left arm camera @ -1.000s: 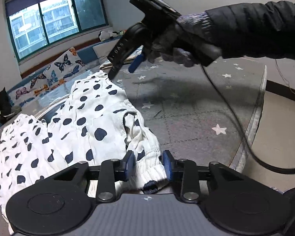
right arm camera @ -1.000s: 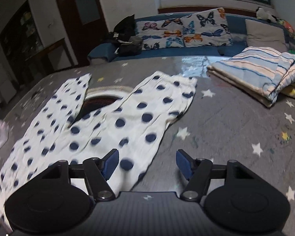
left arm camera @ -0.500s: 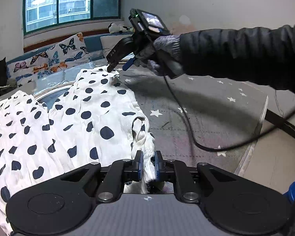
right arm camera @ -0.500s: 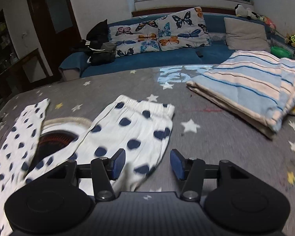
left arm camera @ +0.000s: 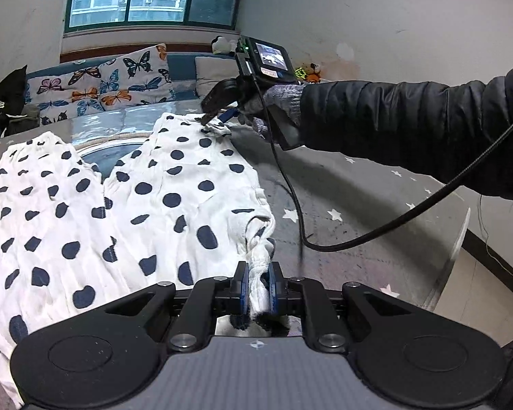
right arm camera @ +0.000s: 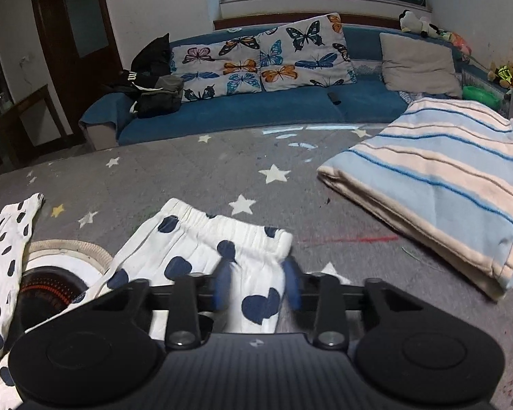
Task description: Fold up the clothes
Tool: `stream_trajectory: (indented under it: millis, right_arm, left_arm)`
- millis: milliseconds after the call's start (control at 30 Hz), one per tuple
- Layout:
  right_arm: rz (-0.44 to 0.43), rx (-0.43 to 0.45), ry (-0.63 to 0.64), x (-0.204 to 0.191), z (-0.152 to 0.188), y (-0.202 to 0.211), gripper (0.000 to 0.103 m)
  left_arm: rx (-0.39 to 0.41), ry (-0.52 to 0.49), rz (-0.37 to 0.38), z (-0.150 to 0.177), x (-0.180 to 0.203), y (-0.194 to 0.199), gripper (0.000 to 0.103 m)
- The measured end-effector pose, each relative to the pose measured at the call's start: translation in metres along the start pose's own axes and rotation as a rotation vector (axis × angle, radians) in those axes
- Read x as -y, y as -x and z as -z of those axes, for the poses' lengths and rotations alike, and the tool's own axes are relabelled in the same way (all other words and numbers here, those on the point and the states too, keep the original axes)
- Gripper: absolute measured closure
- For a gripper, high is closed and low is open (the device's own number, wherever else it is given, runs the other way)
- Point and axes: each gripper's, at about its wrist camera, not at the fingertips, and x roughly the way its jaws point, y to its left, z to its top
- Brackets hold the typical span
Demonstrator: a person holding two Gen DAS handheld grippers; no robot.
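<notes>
Our left tongs [left arm camera: 256, 288] clamped on a bunched corner of the polka-dot trousers [left arm camera: 147, 205], our right tongs [right arm camera: 256, 285] just closing around a trouser-leg cuff, trousers spread flat across the star-patterned surface [right arm camera: 195, 174]

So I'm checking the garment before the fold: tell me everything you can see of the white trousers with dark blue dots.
The white trousers with dark blue dots look like soft, crinkled cotton, lying flat on the grey star-print surface, legs spread apart. One leg ends in a gathered elastic cuff. The left gripper pinches a bunched edge; the right gripper, jaws just closing, straddles that cuff's corner.
</notes>
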Motion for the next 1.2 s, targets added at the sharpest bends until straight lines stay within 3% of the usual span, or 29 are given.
stream_trajectory:
  millis: [200,633,900,1200]
  right_arm:
    - [0.006,0.027,-0.051,0.004,-0.002,0.007,0.100]
    - [-0.029,0.112,-0.030,-0.037,-0.041,0.049,0.101]
    - [-0.096,0.171,0.067,-0.118,-0.076,0.066,0.101]
    - [-0.185,0.169,0.167,-0.229,-0.092,0.045,0.101]
  left_arm:
    - [0.017,0.021,-0.011,0.001,-0.005,0.009,0.090]
    - [0.095,0.083,-0.063,0.008,-0.025,0.052,0.092]
    - [0.158,0.186,-0.111,0.023,-0.052,0.089,0.093]
    - [0.219,0.325,-0.174,0.049,-0.077,0.129,0.094]
